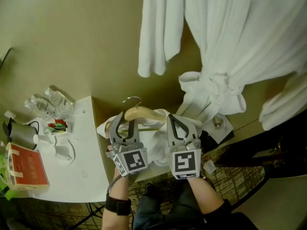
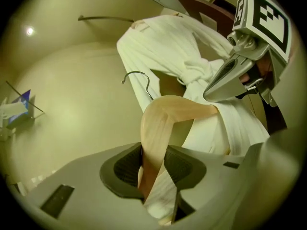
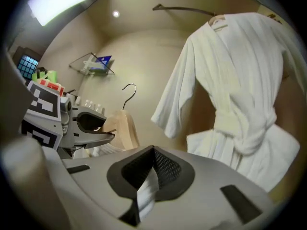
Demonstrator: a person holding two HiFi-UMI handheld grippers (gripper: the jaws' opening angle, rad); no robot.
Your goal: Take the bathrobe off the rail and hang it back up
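We find the bathrobe [image 1: 156, 147] off the rail [image 3: 182, 8], draped on a hanger [image 1: 144, 114] and held up between the two grippers in front of the person. It is below and left of the rail in the head view. It is white cloth with a fine ribbed, towelling-like weave. The hanger is pale, smooth wood, broad and curved at the shoulder, with a thin metal hook [image 1: 132, 99] standing free above it.

The left gripper [image 2: 152, 169] has its fingers clenched on one wooden arm of the hanger, with a fold of the bathrobe pinched in alongside. The right gripper [image 3: 146, 181] has its fingers pressed tight on a narrow fold of the same white cloth. We see no wood between them. Both grippers are grey moulded plastic with dark mesh-textured pads. Each carries a cube of black-and-white square markers that bears no lettering.

A second bathrobe [image 1: 230, 42] of the same white cloth hangs from the rail on its own hanger, with its belt knotted at the waist. The rail is a thin dark metal bar fixed to a plain beige wall [image 1: 72, 32].

To the left stands a white worktop [image 1: 81, 162]. It carries a red box [image 1: 26, 166] with pale print too small for us to read, clear plastic bottles [image 1: 48, 99] and white cups [image 1: 57, 150]. The floor below is patterned carpet [image 1: 230, 176].
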